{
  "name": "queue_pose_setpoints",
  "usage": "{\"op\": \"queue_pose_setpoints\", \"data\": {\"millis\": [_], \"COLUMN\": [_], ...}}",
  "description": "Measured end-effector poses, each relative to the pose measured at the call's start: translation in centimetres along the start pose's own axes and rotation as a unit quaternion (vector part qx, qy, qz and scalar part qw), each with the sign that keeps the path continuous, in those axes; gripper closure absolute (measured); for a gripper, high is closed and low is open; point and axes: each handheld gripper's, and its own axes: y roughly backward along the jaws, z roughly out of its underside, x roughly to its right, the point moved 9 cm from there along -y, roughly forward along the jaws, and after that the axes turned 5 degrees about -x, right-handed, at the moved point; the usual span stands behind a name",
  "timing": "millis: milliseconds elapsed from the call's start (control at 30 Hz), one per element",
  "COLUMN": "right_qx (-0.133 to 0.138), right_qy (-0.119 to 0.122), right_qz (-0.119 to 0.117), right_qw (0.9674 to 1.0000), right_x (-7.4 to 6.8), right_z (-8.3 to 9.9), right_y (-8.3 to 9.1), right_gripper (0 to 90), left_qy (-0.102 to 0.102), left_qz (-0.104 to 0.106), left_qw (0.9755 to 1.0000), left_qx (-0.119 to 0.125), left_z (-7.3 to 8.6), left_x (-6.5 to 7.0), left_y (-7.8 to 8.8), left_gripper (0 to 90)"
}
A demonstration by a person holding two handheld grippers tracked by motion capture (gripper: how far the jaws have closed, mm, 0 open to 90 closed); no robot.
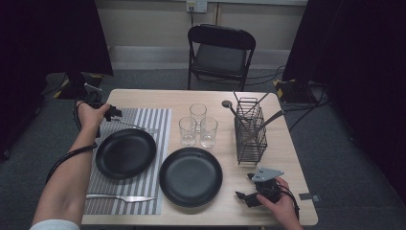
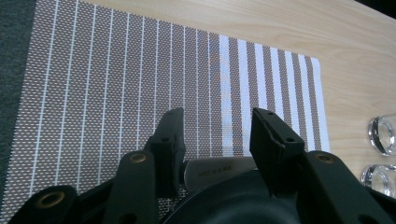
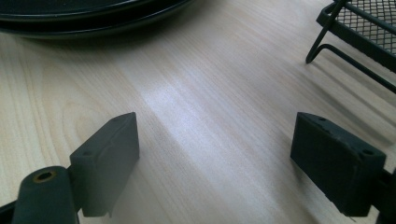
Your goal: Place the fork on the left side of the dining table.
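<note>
— Grey carpet (image 1: pixel 335 143) all round the pale wooden desk (image 1: pixel 282 158), cables (image 1: pixel 268 76) trailing across it at the back.

— And a black folding chair (image 1: pixel 221 52) tucked behind, facing us.

— Dark curtains (image 1: pixel 48 33) hang on both sides, a cream wall (image 1: pixel 148 24) between them.

— There's a wall socket (image 1: pixel 196 5) up top. Dim, even light overall.

item: fork (image 1: pixel 136 126), a slim silver piece of cutlery
handle: flat, stamped metal (image 2: pixel 219 170), lying between the left claw (image 2: pixel 217 140)'s parted jaws, untouched
pose: flat
place: on the striped placemat (image 1: pixel 152 125), just beyond the left black plate (image 1: pixel 125 153)'s far rim
</note>
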Motion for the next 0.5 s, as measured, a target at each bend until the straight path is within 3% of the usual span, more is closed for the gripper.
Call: {"op": "queue_pose_setpoints", "data": {"millis": [233, 333, 400, 500], "right_qx": [0.0, 0.0, 0.0, 0.0], "right_qy": [0.0, 0.0, -0.001, 0.0], "right_qz": [0.0, 0.0, 0.0, 0.0], "right_qw": [1.0, 1.0, 1.0, 1.0], "right_x": [0.0, -0.01, -0.01, -0.01], "right_z": [0.01, 0.01, 0.01, 0.01], "right_y": [0.0, 0.01, 0.0, 0.0], "right_gripper": [14.6, 14.6, 14.6, 14.6], "left_qy": [-0.005, -0.007, -0.011, 0.002], "left_qz": [-0.003, -0.018, -0.014, -0.002], "left_qw": [0.9999, 0.9998, 0.9998, 0.9999], "left_qx": [-0.01, -0.008, -0.012, -0.01], "left_z": [0.36, 0.24, 0.27, 0.23], "left_x": [-0.43, -0.69, -0.7, -0.74], "left_y": [-0.01, 0.06, 0.11, 0.12], "left_gripper": [54.2, 53.3, 53.4, 53.4]}}
